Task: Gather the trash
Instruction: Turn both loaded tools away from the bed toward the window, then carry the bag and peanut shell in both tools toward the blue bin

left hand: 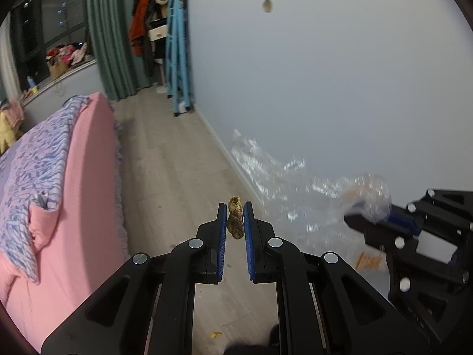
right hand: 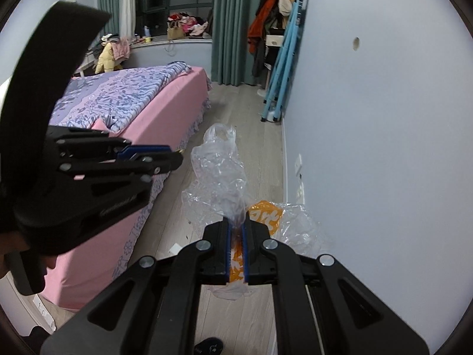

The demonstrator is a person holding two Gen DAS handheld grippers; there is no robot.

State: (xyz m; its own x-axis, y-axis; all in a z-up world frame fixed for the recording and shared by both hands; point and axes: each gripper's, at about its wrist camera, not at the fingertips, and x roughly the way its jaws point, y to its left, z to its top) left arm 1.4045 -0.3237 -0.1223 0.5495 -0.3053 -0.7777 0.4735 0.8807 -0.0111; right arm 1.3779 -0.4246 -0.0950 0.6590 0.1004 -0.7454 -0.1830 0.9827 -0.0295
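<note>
A tan peanut shell (left hand: 235, 222) stands upright between the blue pads of my left gripper (left hand: 235, 207), which is shut on it above the wooden floor. My right gripper (right hand: 236, 222) is shut on a crumpled clear plastic bag (right hand: 218, 171) with an orange printed patch (right hand: 264, 216); the bag hangs forward from the fingertips. In the left wrist view the right gripper (left hand: 350, 220) comes in from the right with the blurred bag (left hand: 295, 189) trailing along the wall. In the right wrist view the left gripper (right hand: 177, 158) appears side-on at the left; the shell is hidden there.
A pink bed (left hand: 74, 177) with a blue-patterned quilt fills the left. A pale wall (left hand: 325, 88) runs along the right, with a folded blue rack (left hand: 177, 59) leaning on it further on. Small scraps (left hand: 215, 335) (right hand: 175, 248) lie on the floor strip between.
</note>
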